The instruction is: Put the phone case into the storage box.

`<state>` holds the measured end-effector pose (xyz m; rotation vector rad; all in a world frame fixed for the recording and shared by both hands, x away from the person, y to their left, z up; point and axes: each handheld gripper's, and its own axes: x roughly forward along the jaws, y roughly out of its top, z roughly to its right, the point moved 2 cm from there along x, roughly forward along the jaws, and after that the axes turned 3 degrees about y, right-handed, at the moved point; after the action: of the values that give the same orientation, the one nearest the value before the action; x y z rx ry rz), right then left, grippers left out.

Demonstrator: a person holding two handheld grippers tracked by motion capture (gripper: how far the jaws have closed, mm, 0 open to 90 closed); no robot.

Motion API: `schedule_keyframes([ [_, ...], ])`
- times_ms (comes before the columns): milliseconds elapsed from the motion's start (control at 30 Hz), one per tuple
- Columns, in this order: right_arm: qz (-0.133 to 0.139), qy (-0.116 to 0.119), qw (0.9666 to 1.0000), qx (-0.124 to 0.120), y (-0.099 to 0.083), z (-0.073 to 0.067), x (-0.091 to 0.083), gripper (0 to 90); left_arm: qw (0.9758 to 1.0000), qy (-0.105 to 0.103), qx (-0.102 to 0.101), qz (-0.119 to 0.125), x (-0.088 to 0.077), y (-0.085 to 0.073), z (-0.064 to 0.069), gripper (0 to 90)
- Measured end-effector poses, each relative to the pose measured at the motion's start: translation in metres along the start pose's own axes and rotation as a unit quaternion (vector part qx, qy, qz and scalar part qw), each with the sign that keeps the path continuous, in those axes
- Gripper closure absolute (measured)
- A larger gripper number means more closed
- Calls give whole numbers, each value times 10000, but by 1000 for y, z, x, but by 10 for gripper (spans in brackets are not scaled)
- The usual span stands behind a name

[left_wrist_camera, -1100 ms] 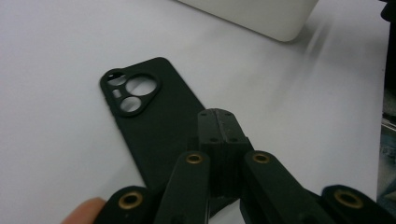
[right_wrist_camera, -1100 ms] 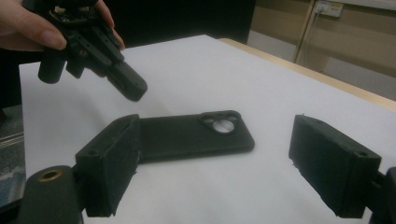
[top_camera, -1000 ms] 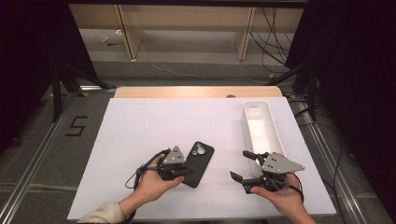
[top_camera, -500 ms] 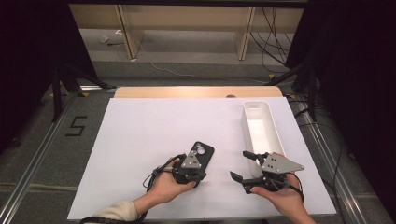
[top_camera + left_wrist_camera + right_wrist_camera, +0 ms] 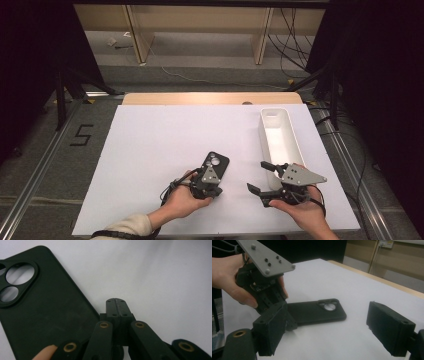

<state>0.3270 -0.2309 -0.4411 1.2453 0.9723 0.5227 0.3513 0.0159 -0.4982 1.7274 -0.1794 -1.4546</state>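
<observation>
A black phone case lies flat on the white sheet, camera cutouts at its far end. My left gripper is shut with nothing between its jaws. It points down at the sheet by the case's near end. In the left gripper view the closed tips sit just right of the case. My right gripper is held open to the right of the case, jaws towards it. In the right gripper view its pads stand wide apart, and the case and the left gripper lie beyond them.
A long white bin stands on the sheet's right side, just beyond the right gripper. The white sheet covers the table, with a wooden edge at the back. Metal rails run along both sides of the table.
The left hand has moved its shut gripper to the right and down, from left of the case to over its near end. The right gripper has stayed still and open.
</observation>
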Motion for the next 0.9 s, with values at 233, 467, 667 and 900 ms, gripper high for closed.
schedule_keyframes([
  [233, -9, 0, 10000, 2, 0, 0, -1, 186, 9999, 58, -2, -94, -1, 0, -1, 900],
  [467, 4, -7, 10000, 22, 0, 0, -2, 187, 9996, 165, -41, -225, -6, -3, -7, 900],
  [667, 5, -10, 10000, 23, 0, 0, -2, 187, 9990, 277, -157, -299, -12, -9, -16, 900],
  [900, -3, -11, 10000, 25, 0, 0, -2, 187, 9981, 415, -263, -363, -17, -15, -24, 900],
])
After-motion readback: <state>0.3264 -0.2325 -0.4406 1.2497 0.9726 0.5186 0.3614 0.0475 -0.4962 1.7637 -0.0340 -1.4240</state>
